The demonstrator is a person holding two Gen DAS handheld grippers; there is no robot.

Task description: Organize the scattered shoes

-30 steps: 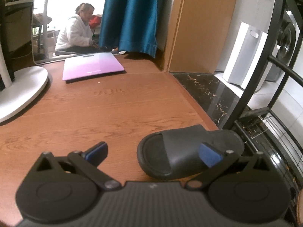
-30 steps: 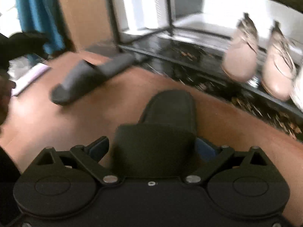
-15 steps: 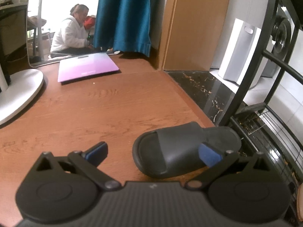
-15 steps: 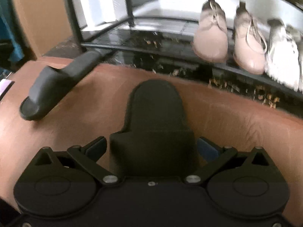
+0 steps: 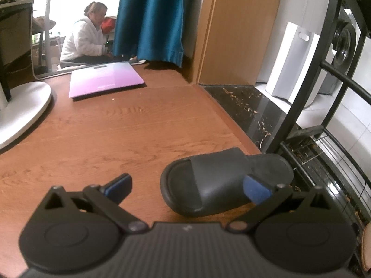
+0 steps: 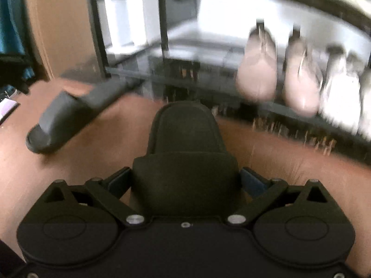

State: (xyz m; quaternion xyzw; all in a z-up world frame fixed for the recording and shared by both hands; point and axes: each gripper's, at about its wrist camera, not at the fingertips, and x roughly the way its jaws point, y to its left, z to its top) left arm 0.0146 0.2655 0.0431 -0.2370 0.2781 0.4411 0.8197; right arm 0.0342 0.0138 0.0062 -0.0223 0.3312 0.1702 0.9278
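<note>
My left gripper (image 5: 187, 185) hangs open low over the wooden floor. A black slide slipper (image 5: 215, 173) lies just ahead, its heel against the black shoe rack frame (image 5: 308, 74); my right pad overlaps its strap in the view. My right gripper (image 6: 185, 179) is shut on the strap of a second black slide slipper (image 6: 185, 134), whose sole points toward the rack. The floor slipper (image 6: 69, 118) shows at the left of the right wrist view, which is blurred.
A pair of pink lace shoes (image 6: 257, 74) and white shoes (image 6: 340, 97) stand on the rack's low shelf (image 6: 162, 78). A purple scale (image 5: 105, 78), a white fan base (image 5: 23, 106), a blue curtain (image 5: 150, 18) and a seated person (image 5: 85, 39) lie beyond.
My right gripper has swung toward the rack with its slipper still held, and the view is blurred by motion. The left gripper has shifted only slightly; the floor slipper has not moved.
</note>
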